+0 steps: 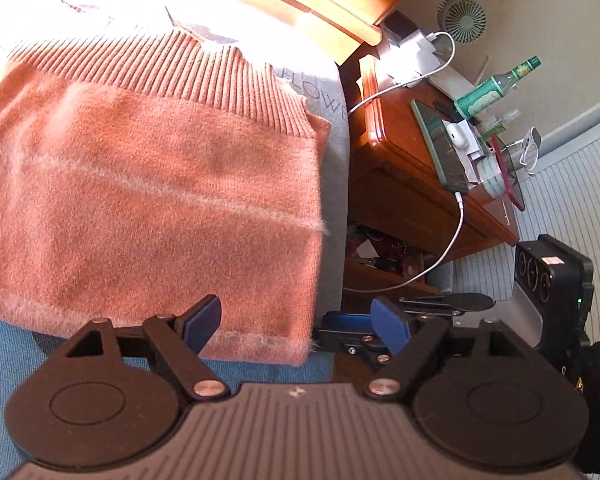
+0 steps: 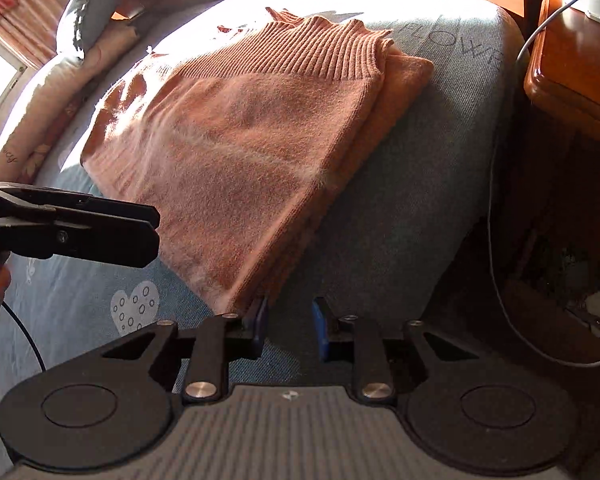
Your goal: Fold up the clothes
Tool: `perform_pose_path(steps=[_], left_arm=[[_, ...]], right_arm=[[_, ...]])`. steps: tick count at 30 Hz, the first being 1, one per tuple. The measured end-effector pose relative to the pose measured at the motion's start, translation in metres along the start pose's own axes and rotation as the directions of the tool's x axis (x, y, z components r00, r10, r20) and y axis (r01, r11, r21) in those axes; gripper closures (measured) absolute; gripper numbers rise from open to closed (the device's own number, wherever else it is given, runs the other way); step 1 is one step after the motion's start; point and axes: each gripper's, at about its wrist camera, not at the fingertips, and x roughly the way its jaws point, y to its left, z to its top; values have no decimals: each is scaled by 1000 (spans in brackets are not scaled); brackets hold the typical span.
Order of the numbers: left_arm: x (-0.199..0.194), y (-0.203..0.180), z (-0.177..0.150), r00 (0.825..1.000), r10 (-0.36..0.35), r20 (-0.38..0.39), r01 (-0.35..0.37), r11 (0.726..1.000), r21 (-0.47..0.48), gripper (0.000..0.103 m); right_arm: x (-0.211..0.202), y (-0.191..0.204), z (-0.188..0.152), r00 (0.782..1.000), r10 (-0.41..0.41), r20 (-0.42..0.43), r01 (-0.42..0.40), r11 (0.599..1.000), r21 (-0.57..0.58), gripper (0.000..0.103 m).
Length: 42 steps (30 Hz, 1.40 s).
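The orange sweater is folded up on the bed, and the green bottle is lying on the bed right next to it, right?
Not quite. The orange sweater is folded on the bed, but the green bottle is not on the bed. The left wrist view shows it on the wooden bedside table, tilted among other clutter, beside the bed.

Folded fuzzy orange knit sweater (image 2: 240, 152) covers mid-bed; bare blue-grey bedspread (image 2: 400, 208) lies open on its right and near side; glossy brown wooden nightstand (image 1: 412, 184) crowds the bed's right edge, cluttered top, white charging cable (image 1: 452, 240) dangling down its front; cream floral pillow (image 2: 52, 112) bounds the far left.
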Motion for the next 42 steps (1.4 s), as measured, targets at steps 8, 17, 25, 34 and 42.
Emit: perform_pose_path(steps=[8,17,25,34,42], left_arm=[[8,1,4,1000,20,-19,-20,1000,0,21],[-32,3,4,989,134,57,-136,990,26,21],[-64,20,-22,960,268,81,-266,963,-43,21],[-60,39,-17,948,312,66,-303,946,-113,21],[-29,43,43,953,279,114,-262,954,-148,21]], right_arm=[[12,16,0,996,-81,44,78,995,69,76],[-16,14,30,990,-137,39,135,989,69,74],[-52,27,108,972,-115,207,130,990,-61,75],[20,0,210,992,-23,126,54,967,-247,75],[78,-29,270,995,97,-22,-99,934,-342,74]])
